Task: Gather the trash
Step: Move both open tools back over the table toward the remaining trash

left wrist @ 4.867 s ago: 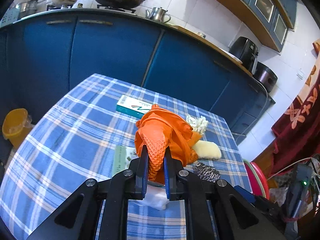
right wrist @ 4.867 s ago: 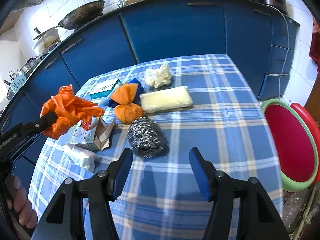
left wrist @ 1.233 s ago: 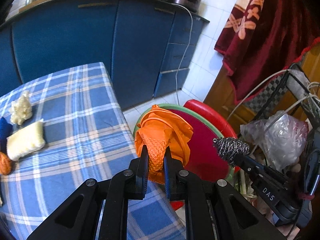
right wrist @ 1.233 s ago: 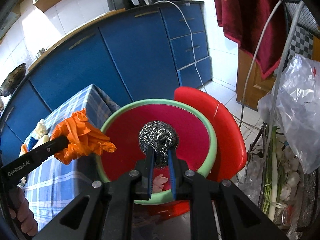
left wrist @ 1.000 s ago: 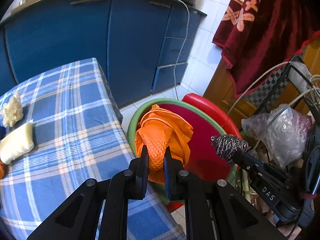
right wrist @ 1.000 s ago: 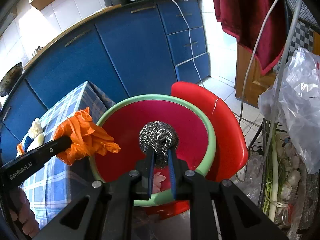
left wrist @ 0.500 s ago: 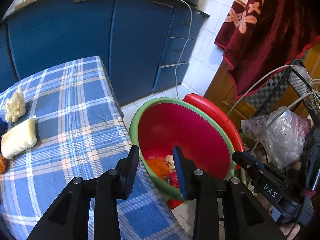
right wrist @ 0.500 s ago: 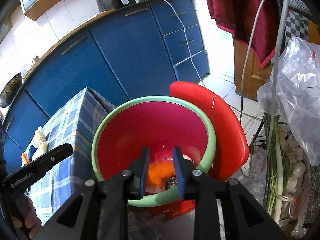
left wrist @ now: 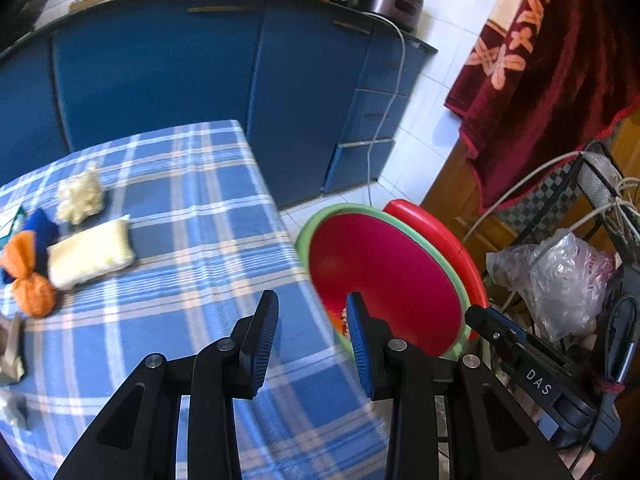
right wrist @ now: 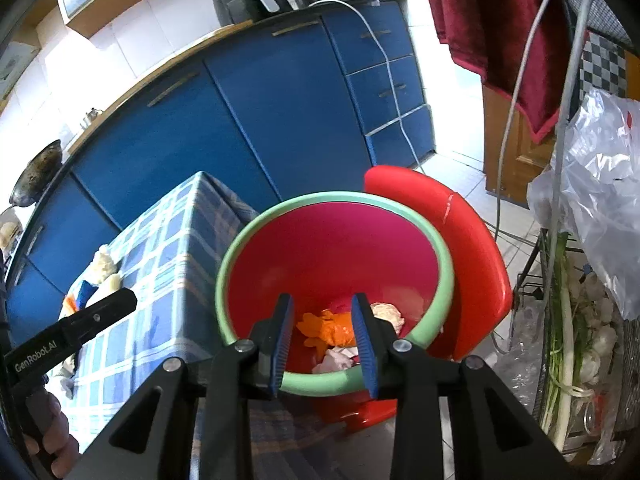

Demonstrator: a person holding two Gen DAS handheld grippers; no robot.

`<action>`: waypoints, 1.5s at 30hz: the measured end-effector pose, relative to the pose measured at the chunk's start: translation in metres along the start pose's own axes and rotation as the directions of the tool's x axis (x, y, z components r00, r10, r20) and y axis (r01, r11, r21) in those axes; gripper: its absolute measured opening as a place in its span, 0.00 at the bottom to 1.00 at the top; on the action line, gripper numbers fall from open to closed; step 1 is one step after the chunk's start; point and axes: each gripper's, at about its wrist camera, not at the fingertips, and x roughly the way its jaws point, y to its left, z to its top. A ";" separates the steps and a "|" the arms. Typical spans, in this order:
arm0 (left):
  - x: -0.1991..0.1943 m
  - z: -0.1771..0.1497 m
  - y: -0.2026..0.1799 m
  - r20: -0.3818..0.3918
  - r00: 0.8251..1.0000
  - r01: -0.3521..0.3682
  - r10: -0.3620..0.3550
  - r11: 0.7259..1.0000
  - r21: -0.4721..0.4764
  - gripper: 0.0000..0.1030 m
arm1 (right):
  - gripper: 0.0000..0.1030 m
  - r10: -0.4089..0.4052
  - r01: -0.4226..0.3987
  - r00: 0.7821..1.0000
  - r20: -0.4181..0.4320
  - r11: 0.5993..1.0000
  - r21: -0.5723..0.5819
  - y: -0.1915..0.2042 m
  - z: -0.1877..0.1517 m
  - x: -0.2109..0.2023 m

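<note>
- Release confirmed: we find the left gripper (left wrist: 312,320) spread and empty, the right gripper (right wrist: 323,326) opening, nothing between its jaws.
- Orange glove (right wrist: 326,330) now lies in the red bin (right wrist: 280,220); table (left wrist: 192,200) scraps at far left remain.

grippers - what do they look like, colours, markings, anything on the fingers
Both are black two-finger tools with angular cut-out arms and silver round screw heads at the joints. The left gripper has blue ribbed pads on its fingers; so does the right gripper. Seen from the other camera, the left one's side reads "GenRobot.AI" in white and the right one's side reads "DAS". No sleeve shows.
</note>
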 end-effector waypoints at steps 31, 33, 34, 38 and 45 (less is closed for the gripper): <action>-0.110 -0.041 0.113 0.067 0.959 -0.248 0.274 0.932 -0.264 0.42 | 0.40 0.133 -0.132 0.991 -0.005 0.979 -0.155 0.083 -0.020 -0.035; -0.114 -0.046 0.121 0.061 0.955 -0.262 0.291 0.921 -0.289 0.42 | 0.41 0.139 -0.138 0.990 -0.006 0.977 -0.160 0.085 -0.022 -0.036; -0.116 -0.048 0.125 0.057 0.952 -0.270 0.300 0.914 -0.302 0.43 | 0.41 0.141 -0.141 0.990 -0.009 0.976 -0.163 0.087 -0.022 -0.036; -0.121 -0.056 0.142 0.037 0.934 -0.320 0.356 0.877 -0.359 0.50 | 0.41 0.152 -0.152 0.988 -0.017 0.973 -0.173 0.092 -0.025 -0.036; -0.124 -0.071 0.173 -0.011 0.905 -0.382 0.424 0.802 -0.459 0.57 | 0.41 0.166 -0.166 0.986 -0.018 0.968 -0.187 0.097 -0.027 -0.038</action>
